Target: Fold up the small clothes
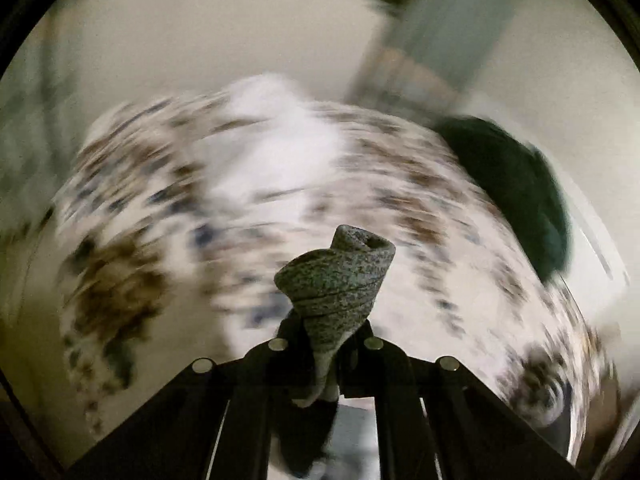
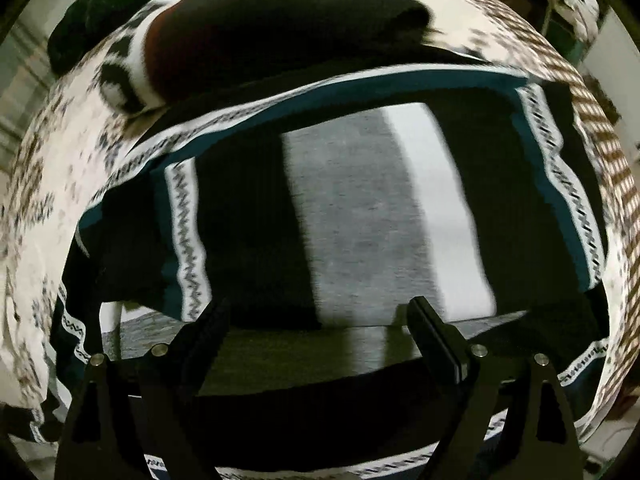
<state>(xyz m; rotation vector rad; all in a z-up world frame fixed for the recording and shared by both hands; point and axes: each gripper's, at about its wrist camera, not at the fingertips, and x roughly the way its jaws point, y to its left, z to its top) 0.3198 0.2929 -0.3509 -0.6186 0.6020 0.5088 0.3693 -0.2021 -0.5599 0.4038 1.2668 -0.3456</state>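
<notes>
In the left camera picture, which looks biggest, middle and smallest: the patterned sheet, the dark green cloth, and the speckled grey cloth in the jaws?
1. Patterned sheet, by far the largest.
2. Dark green cloth.
3. Grey cloth.
The last two look close; the grey one sits nearest the camera, so their order is unsure.

The rolled sock (image 1: pixel 336 276) is speckled grey and dark; the blurred bedcover (image 1: pixel 160 184) beneath is white with brown and blue flecks. The striped cloth (image 2: pixel 384 216) shows grey, white and black bands, edged teal with zigzag trim (image 2: pixel 188 240)
</notes>
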